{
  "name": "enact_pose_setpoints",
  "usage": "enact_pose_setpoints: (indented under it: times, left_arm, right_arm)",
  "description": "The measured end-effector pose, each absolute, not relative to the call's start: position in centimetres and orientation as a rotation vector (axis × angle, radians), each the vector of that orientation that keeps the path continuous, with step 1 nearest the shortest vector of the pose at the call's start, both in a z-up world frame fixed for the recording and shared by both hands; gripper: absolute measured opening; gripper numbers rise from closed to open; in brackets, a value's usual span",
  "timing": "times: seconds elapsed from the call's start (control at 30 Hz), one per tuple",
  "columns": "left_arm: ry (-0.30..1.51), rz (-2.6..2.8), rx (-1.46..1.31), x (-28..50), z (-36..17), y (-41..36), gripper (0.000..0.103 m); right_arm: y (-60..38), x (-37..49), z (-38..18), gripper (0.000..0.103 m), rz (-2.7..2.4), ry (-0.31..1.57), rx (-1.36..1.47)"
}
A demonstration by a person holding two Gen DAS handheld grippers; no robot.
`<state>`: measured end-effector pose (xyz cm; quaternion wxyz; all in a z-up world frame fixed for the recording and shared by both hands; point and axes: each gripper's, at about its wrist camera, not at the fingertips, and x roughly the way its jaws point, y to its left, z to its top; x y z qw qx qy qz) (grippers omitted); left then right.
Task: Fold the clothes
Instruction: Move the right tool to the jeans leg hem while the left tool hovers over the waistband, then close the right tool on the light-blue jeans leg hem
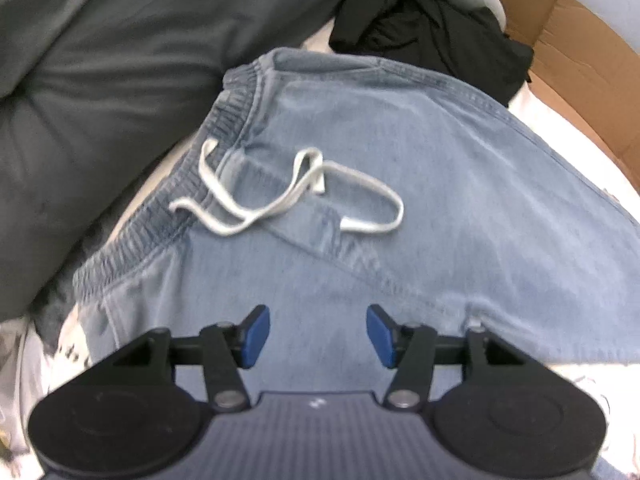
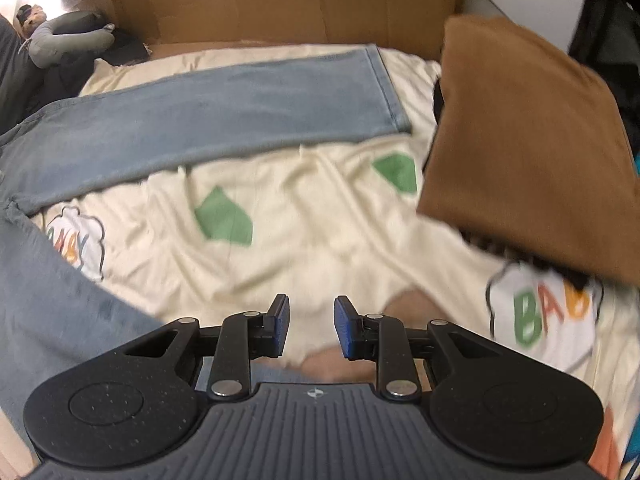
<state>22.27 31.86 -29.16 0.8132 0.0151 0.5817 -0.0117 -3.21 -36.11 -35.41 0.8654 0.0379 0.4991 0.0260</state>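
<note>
— Cream bedsheet (image 2: 328, 216) with green patches and cartoon lettering covers the bed, and cardboard (image 2: 304, 4) stands along its far edge. What's the biggest thing on it?

— Light blue jeans (image 1: 420, 184). In the right wrist view one leg (image 2: 224, 120) lies flat across the sheet toward the cardboard, hem at the far right; a second stretch of denim shows at the lower left.

— And beside them?

— A grey blanket (image 1: 88, 80) by the waistband, a brown pillow (image 2: 528, 140) beyond the hem, a black garment (image 1: 432, 32) in a heap past the waist.

— Smaller things?

— A white drawstring (image 1: 280, 196) looped loose on the denim below the elastic waistband.

— The tools?

— Left gripper (image 1: 318, 336) hangs over the jeans, jaws spread, nothing between them. Right gripper (image 2: 311, 326) is over bare sheet, jaws parted narrowly, holding nothing
</note>
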Motion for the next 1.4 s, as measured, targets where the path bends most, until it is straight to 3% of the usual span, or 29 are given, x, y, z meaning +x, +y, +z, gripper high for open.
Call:
enact_pose_setpoints:
  times: [0.7,0.8,0.87,1.4]
  left_arm:
    - [1.295,0.047,0.024,17.1,-27.8,34.5,0.059]
    - [1.310,0.057,0.034,16.4,-28.0,34.6,0.060]
    - [1.321,0.067,0.036,15.9,-28.4,34.7,0.060]
    - [1.353,0.108,0.053,14.0,-28.8,35.9,0.060]
  right_arm:
    - [-37.6,-16.9,-39.7,0.032,-0.098,1.278,0.398]
    - [-37.8,-18.7,-40.3,0.035,-0.142,1.303,0.466]
    - [-37.8,-19.8,-40.6,0.043,-0.160,1.317,0.497]
    - [-40.0,-22.9,-43.2,0.049,-0.265,1.351,0.655]
